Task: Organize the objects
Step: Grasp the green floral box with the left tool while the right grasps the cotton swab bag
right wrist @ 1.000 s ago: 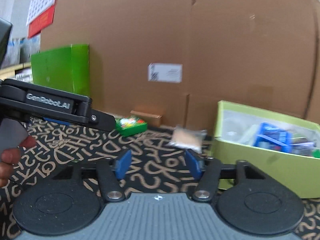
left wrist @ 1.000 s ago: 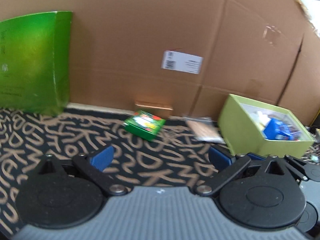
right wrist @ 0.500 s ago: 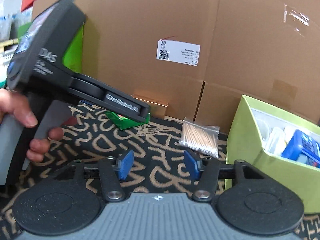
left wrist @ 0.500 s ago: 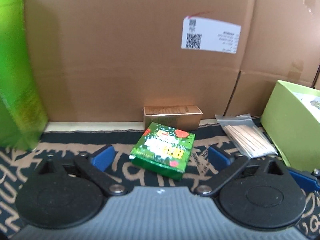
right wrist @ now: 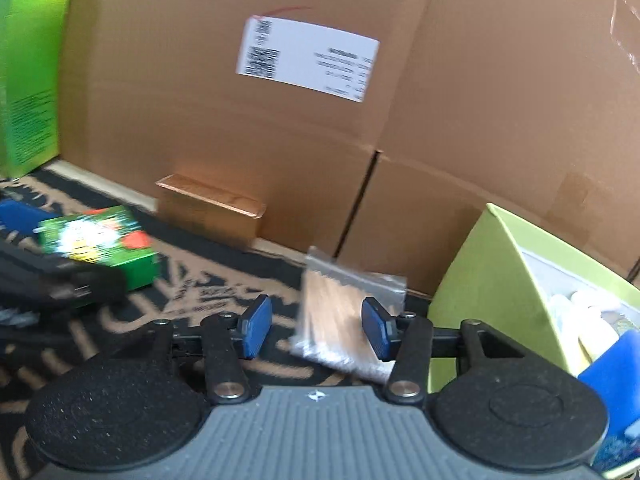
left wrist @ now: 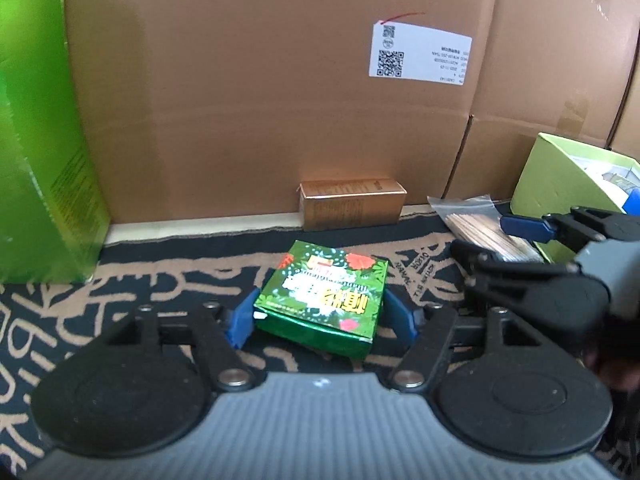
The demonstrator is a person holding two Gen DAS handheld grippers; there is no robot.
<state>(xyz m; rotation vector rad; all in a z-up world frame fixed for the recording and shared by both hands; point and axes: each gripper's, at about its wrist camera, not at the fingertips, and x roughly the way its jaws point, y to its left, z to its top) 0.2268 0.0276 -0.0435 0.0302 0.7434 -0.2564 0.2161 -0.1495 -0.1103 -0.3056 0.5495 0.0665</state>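
Note:
A small green box (left wrist: 324, 300) with red flowers printed on it lies on the patterned mat, right between the fingers of my left gripper (left wrist: 320, 316). Its jaws are closing, and the blue pads (left wrist: 240, 318) sit close beside the box's sides without clearly pressing. A clear bag of wooden sticks (right wrist: 340, 320) lies between the fingers of my right gripper (right wrist: 316, 332). Those jaws are closing too, with a gap left of the bag. In the left wrist view the right gripper (left wrist: 496, 240) reaches over the bag (left wrist: 476, 228). The green box (right wrist: 100, 240) shows blurred at the left of the right wrist view.
A gold carton (left wrist: 352, 208) lies against the cardboard wall (left wrist: 280, 100). A tall green box (left wrist: 36, 140) stands at the left. An open lime-green bin (right wrist: 500, 280) holding several items sits at the right, close beside the bag. The black-and-tan mat (left wrist: 120, 280) covers the surface.
Both grippers moved forward and down. The left one came around the green box and narrowed its jaws. The right one came up to the bag of sticks, jaws slightly narrower.

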